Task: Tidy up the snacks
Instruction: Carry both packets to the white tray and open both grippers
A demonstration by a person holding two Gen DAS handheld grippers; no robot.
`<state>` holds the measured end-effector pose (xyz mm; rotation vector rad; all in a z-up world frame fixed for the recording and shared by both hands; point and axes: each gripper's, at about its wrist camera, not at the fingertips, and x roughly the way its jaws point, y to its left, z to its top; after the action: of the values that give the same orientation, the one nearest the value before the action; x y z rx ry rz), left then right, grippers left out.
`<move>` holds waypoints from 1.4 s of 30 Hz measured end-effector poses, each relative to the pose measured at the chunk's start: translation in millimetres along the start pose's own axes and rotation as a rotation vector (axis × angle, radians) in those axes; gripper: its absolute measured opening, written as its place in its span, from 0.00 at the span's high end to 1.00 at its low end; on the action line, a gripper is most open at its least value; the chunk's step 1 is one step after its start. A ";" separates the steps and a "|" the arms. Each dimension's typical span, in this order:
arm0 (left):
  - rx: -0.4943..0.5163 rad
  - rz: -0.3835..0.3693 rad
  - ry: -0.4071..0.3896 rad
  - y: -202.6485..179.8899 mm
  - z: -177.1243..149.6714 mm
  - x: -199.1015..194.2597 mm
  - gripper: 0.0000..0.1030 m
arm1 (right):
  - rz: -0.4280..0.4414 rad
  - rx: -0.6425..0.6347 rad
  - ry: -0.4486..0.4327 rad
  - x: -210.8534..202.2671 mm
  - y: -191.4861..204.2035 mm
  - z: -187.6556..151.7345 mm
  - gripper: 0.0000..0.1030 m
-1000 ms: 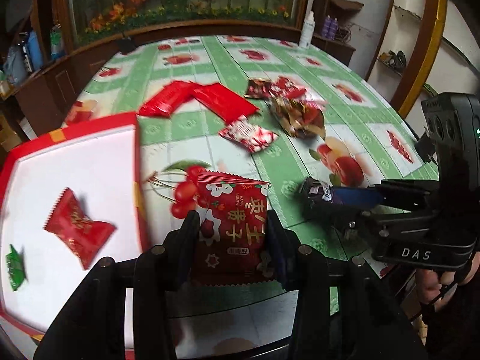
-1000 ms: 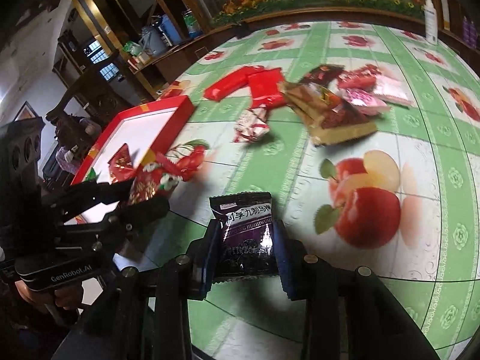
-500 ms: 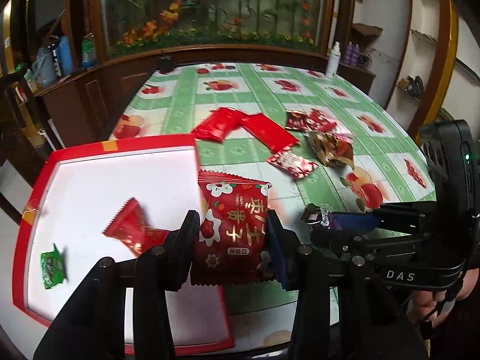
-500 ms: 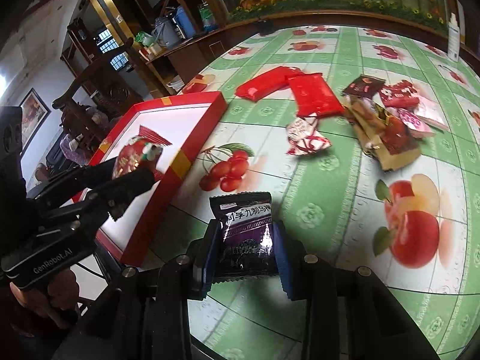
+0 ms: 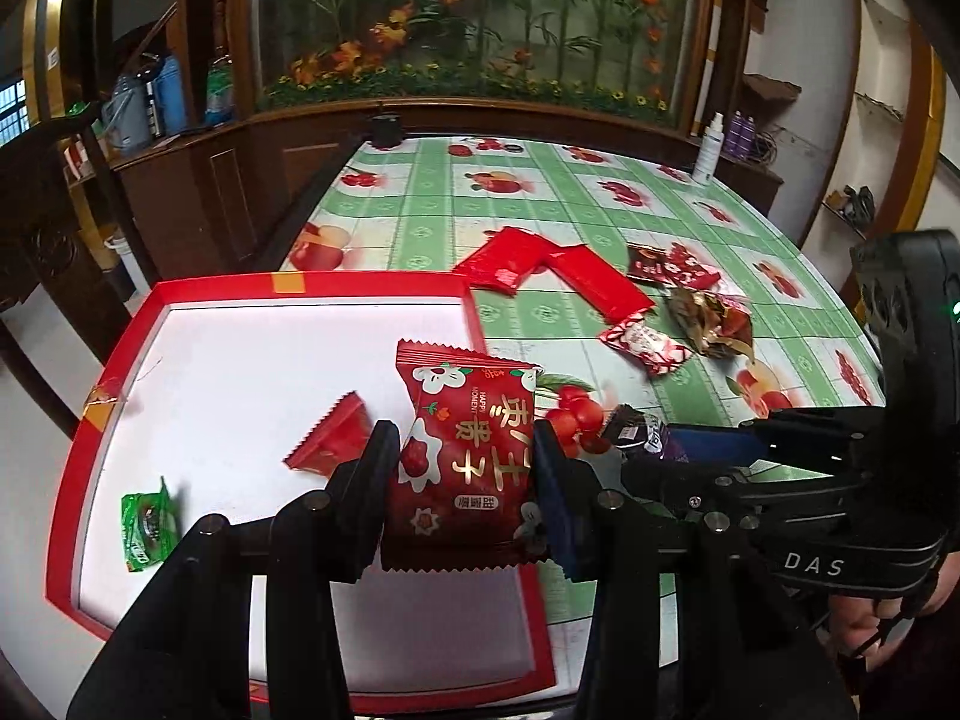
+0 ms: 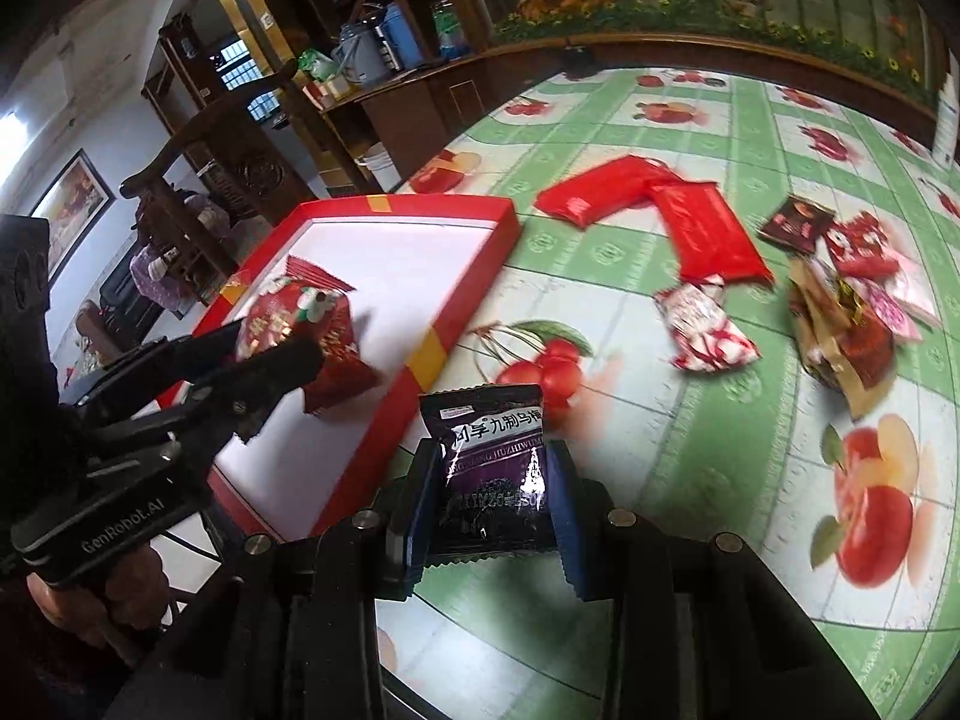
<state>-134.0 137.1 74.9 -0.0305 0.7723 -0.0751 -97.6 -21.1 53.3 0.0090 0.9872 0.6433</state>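
Note:
My left gripper [image 5: 465,468] is shut on a red flowered snack packet [image 5: 468,456] and holds it above the right part of the red-rimmed white tray [image 5: 102,396]. It also shows in the right wrist view [image 6: 288,324]. My right gripper [image 6: 489,492] is shut on a dark purple snack packet [image 6: 492,468], over the table just right of the tray's rim [image 6: 432,354]. In the tray lie a red packet [image 5: 333,435] and a small green packet [image 5: 147,525].
On the green fruit-print tablecloth [image 5: 432,222] lie two long red packs [image 5: 510,258], a red-white packet [image 5: 645,348], a brown-gold wrapper heap [image 5: 714,318] and dark red packets [image 5: 672,264]. A spray bottle [image 5: 708,150] stands at the far edge. A wooden chair [image 6: 198,138] stands left.
Both grippers have moved left and back with their packets. The left one now hangs over the tray instead of the tablecloth; the right one has come close to the tray's rim.

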 end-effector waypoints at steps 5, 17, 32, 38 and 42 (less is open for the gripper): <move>-0.029 0.025 -0.006 14.9 -0.3 -1.2 0.59 | 0.020 -0.040 -0.009 6.3 19.5 14.5 0.65; -0.196 0.180 -0.025 81.4 0.5 -8.7 0.52 | 0.106 -0.093 -0.092 17.7 65.8 57.3 0.60; -0.138 0.148 0.008 61.0 -5.0 0.0 0.37 | -0.068 0.158 -0.296 -43.5 -47.7 43.8 0.47; -0.080 0.127 0.037 33.1 -2.4 7.2 0.37 | -0.191 0.364 -0.318 -77.1 -138.7 -1.1 0.45; -0.035 0.108 0.059 12.4 -1.4 11.1 0.37 | -0.204 0.446 -0.309 -85.1 -174.7 -19.6 0.44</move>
<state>-126.4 148.6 65.5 -0.0193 0.8325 0.0405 -58.0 -212.3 57.3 0.3853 0.8008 0.2154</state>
